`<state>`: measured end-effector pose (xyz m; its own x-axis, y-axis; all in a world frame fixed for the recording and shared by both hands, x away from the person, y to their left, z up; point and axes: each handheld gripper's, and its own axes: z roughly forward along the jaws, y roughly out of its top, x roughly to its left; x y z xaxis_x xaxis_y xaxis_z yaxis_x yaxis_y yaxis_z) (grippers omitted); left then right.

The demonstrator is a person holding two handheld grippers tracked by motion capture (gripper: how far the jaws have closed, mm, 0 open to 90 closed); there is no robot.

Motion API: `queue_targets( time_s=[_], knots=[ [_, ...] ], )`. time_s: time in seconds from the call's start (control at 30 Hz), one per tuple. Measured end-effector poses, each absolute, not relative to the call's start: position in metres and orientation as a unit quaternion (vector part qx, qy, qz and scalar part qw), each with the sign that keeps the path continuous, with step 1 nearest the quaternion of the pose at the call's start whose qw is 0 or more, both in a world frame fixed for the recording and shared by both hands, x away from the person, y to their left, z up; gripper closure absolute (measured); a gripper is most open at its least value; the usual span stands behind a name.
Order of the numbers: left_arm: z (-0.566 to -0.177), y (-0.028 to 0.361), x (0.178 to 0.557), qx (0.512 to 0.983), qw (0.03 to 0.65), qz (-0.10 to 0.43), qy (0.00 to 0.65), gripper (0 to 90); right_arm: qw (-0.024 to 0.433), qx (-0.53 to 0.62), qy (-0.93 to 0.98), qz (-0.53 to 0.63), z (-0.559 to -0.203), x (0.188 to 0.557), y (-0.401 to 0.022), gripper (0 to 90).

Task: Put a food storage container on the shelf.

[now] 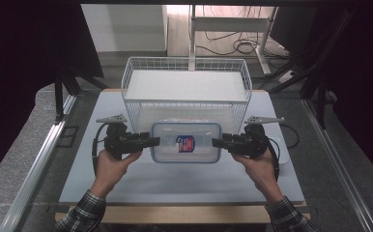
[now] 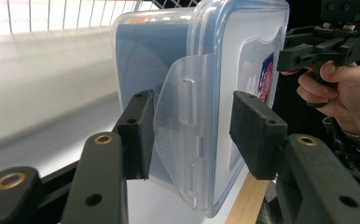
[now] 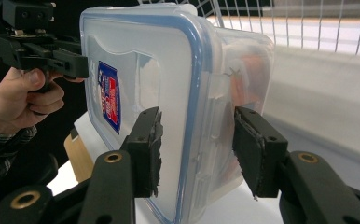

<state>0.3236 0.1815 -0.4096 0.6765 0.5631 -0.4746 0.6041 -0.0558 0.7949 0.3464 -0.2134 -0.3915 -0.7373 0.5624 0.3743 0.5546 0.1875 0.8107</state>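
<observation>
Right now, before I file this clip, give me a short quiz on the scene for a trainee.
1. True or false: the box has its lid on.
2. What stands just behind the box? A) a wire basket B) a kettle C) a stack of plates
3. Where on the box do the left gripper and the right gripper hold it?

Key
1. True: the blue-edged lid sits on it.
2. A.
3. One at each short end, with the jaws closed over the end of the box from the lid side and the base side.
</observation>
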Motion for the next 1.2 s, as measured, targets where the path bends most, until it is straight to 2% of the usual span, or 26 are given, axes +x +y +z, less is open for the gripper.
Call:
queue_targets(
  time_s=[0.33, 1.2],
  knots=[
    [-0.376, 0.184, 0.343, 0.721, 0.567, -0.002, 0.398, 51.1, 0.019, 0.353, 0.763, 0.542, -0.359, 0.367, -0.21, 53.7],
    [-0.315, 0.193, 0.41, 0.71, 0.584, 0.012, 0.393, 51.4, 0.041, 0.358, 0.745, 0.561, -0.301, 0.428, -0.201, 52.8]
  ],
)
